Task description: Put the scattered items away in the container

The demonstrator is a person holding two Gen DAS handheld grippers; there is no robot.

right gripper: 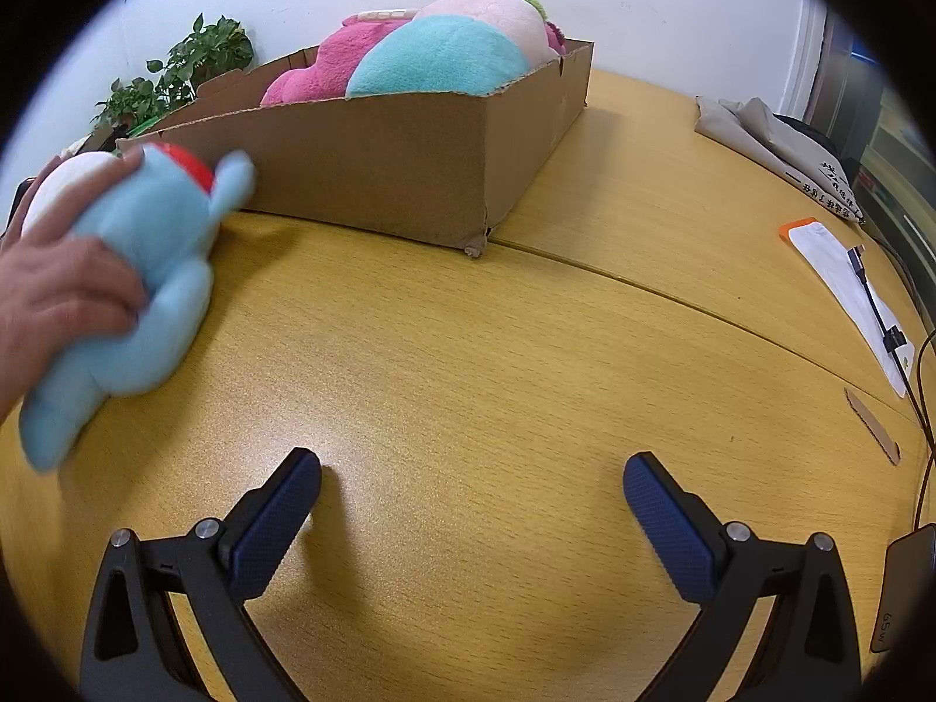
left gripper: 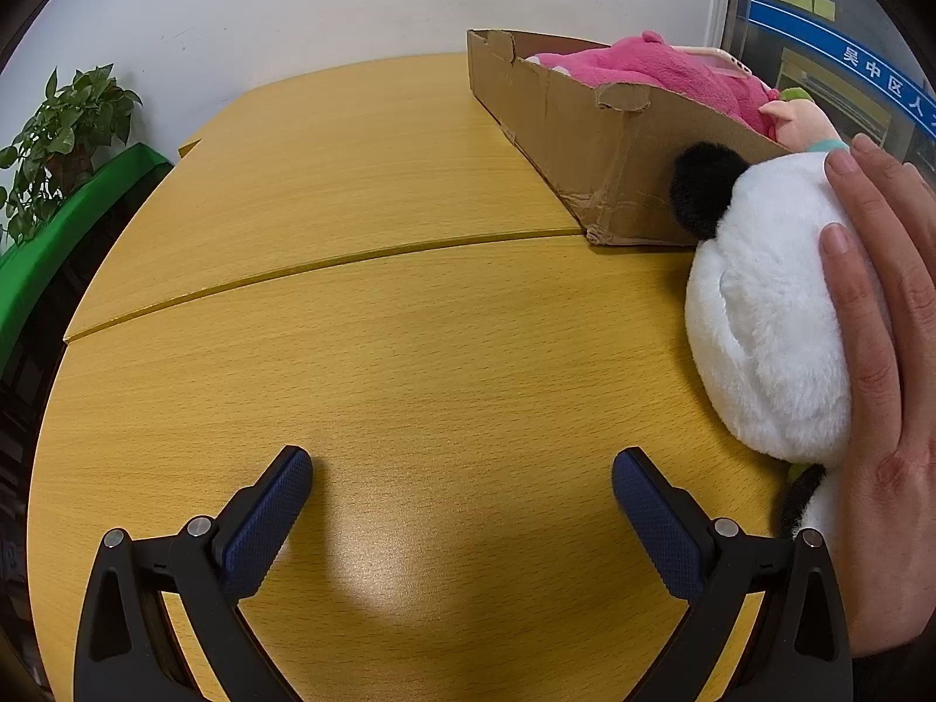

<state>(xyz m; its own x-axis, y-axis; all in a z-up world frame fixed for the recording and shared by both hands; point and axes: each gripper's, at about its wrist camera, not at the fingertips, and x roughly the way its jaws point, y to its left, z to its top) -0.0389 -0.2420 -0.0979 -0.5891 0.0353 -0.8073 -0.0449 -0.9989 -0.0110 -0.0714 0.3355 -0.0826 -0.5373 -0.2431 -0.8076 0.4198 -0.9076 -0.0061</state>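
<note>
Left wrist view: the left tool [left gripper: 462, 494] hovers low over the wooden worktop [left gripper: 374, 351] with its two blue-padded fingers spread wide and nothing between them. To the right, a bare hand [left gripper: 883, 351] presses on a white plush toy with a black ear [left gripper: 760, 316], which rests on the worktop and touches the near corner of a cardboard box [left gripper: 591, 134]. A pink plush toy [left gripper: 655, 73] lies in the box, rising above its torn rim. A potted plant [left gripper: 64, 128] stands at the far left against the wall.

Right wrist view: the right tool [right gripper: 471, 497] is likewise wide open and empty above the worktop [right gripper: 468, 362]. At the left edge a bare hand [right gripper: 64, 286] holds a light blue plush toy [right gripper: 140, 281], blurred, lying on the worktop just beside the box [right gripper: 398, 169]; a white plush toy [right gripper: 70, 175] shows behind it. The box is piled with a pink toy [right gripper: 327, 67] and a turquoise-and-pale-pink toy [right gripper: 450, 52]. On the right side of the worktop lie a folded cloth bag [right gripper: 778, 146], a white packet with an orange end [right gripper: 842, 286] and a black cable [right gripper: 877, 304].
</note>
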